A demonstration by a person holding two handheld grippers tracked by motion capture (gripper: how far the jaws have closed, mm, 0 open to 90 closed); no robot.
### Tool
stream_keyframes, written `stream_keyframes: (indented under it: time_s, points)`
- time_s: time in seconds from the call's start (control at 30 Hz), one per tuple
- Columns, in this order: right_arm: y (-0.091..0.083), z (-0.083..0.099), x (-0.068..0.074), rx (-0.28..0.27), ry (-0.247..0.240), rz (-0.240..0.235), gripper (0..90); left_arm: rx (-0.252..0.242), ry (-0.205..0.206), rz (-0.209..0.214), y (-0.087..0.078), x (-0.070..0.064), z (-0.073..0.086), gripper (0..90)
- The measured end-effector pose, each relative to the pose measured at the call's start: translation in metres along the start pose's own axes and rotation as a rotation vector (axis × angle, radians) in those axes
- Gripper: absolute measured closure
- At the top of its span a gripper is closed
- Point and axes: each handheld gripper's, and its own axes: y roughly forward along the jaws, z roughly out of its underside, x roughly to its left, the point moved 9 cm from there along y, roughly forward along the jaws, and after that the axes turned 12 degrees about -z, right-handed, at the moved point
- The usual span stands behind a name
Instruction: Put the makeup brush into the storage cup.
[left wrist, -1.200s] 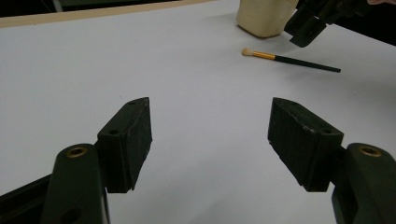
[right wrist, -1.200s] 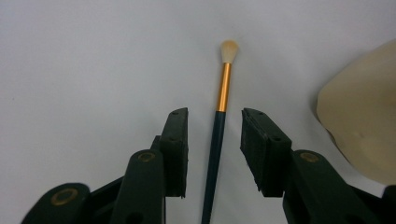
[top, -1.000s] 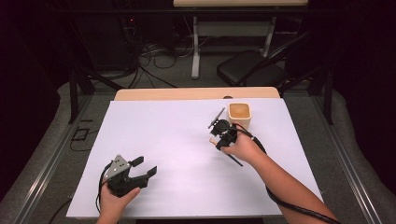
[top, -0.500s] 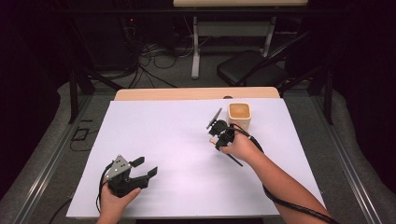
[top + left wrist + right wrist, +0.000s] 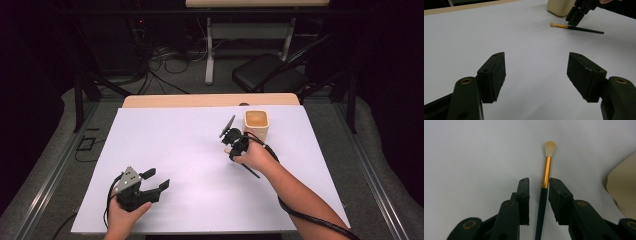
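Now | right tool (image 5: 538, 195) | narrowly open (astride brush (image 5: 546, 172))

The cream cup (image 5: 257, 124) stands just beside the right gripper (image 5: 539, 195), blocking its far right side. Bare white table (image 5: 175, 145) lies open between both grippers

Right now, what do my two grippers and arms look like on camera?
Both are black two-jaw tools. The left gripper carries a grey three-cornered plate on top; its jaws end in blocky, scuffed black pads with brass-coloured pivot rivets. The right gripper has the same pads and rivets, and a thick black cable trails along the forearm. Both forearms are bare, no sleeves.
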Motion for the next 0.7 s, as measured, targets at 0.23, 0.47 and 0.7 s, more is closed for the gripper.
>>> stream_keyframes:
  time_s: [0.23,0.47,0.7]
  points:
    - [0.0029,-0.0009,-0.0015,-0.003,0.009,-0.005,70.2,0.0,0.001,0.002,0.0001,-0.0008,0.0,31.9]
    - [0.0052,-0.0001,-0.003,0.007,0.008,-0.009,70.6,0.002,0.002,0.001,0.0005,-0.0006,0.0003,31.9]
    - [0.007,-0.0003,-0.0035,0.015,0.016,-0.007,72.1,0.002,0.004,0.001,0.0004,-0.0009,0.0003,31.9]
